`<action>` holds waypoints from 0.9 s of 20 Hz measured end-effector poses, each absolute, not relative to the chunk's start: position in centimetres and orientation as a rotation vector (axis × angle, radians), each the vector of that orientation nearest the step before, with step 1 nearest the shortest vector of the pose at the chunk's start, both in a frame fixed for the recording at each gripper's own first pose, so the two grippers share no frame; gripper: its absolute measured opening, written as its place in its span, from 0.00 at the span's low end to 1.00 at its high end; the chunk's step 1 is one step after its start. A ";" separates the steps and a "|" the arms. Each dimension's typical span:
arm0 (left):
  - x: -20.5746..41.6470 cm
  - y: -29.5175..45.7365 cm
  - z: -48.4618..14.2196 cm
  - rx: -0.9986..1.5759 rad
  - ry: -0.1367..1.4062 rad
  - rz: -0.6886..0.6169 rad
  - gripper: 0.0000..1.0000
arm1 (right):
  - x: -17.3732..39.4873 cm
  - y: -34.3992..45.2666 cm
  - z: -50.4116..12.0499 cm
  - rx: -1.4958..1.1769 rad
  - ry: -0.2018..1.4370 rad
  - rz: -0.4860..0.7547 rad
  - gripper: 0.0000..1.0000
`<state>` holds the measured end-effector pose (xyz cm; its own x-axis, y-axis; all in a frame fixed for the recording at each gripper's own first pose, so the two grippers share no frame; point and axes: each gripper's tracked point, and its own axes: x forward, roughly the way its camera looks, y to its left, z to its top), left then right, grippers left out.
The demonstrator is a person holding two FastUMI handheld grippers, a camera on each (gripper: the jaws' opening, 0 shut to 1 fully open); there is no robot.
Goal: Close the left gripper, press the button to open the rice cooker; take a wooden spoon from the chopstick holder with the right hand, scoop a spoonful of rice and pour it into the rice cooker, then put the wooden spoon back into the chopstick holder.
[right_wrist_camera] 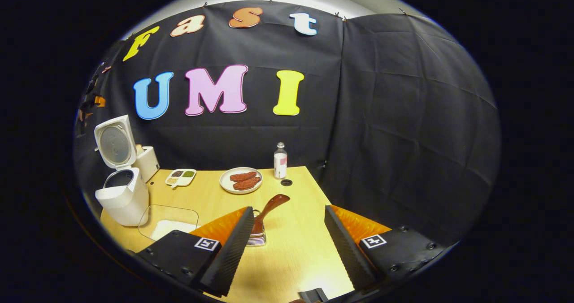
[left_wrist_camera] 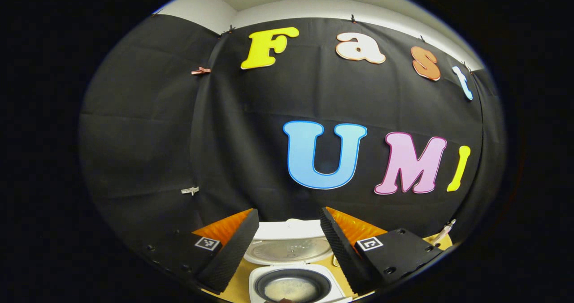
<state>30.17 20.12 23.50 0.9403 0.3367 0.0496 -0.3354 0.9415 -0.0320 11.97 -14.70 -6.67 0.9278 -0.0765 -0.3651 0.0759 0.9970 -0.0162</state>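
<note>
The white rice cooker (left_wrist_camera: 293, 271) sits right below my left gripper (left_wrist_camera: 289, 213), lid (left_wrist_camera: 289, 249) swung up, with rice in the dark inner pot (left_wrist_camera: 290, 288). The left gripper is open and holds nothing. In the right gripper view the same cooker (right_wrist_camera: 122, 200) stands at the table's left with its lid (right_wrist_camera: 114, 144) up. The brown wooden spoon (right_wrist_camera: 270, 205) leans in the small chopstick holder (right_wrist_camera: 256, 238), just beyond the left fingertip of my right gripper (right_wrist_camera: 289, 209). That gripper is open and apart from the spoon. A clear tray of rice (right_wrist_camera: 168, 224) lies beside the cooker.
On the wooden table (right_wrist_camera: 296, 249) stand a plate of red-brown food (right_wrist_camera: 241, 179), a small bottle (right_wrist_camera: 280, 159), a divided dish (right_wrist_camera: 180, 176) and a white box (right_wrist_camera: 147, 162) behind the cooker. A round hole (right_wrist_camera: 286, 182) is near the bottle. The table's right edge runs close to the right gripper.
</note>
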 end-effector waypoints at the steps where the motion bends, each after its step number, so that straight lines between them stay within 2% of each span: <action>1: 31.6 20.2 23.3 -0.017 -0.050 0.329 0.95 | 11.7 -14.3 -7.0 0.013 0.386 -0.072 0.99; 7: 37.4 21.3 21.0 -0.003 -0.002 0.328 0.95 | 11.0 -13.5 -6.2 -0.007 0.358 -0.065 0.99; 10: 38.7 21.8 18.7 -0.028 0.073 0.343 0.95 | 10.3 -12.0 -6.7 -0.040 0.361 -0.031 1.00; 12: 38.6 21.9 17.8 -0.041 0.101 0.358 0.95 | 9.7 -10.9 -8.0 -0.034 0.399 -0.010 0.99; 13: 38.6 21.7 17.6 -0.029 0.118 0.357 0.99 | 9.6 -10.1 -8.5 -0.026 0.415 0.006 0.99; 18: 36.2 20.1 16.6 -0.009 0.166 0.352 0.99 | 10.1 -7.7 -9.1 -0.019 0.423 0.086 1.00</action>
<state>36.20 20.12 16.59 0.9251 0.3428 -0.1635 -0.3443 0.9386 0.0199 10.08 -7.73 -9.07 0.9084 0.0790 -0.4107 -0.0869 0.9962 -0.0007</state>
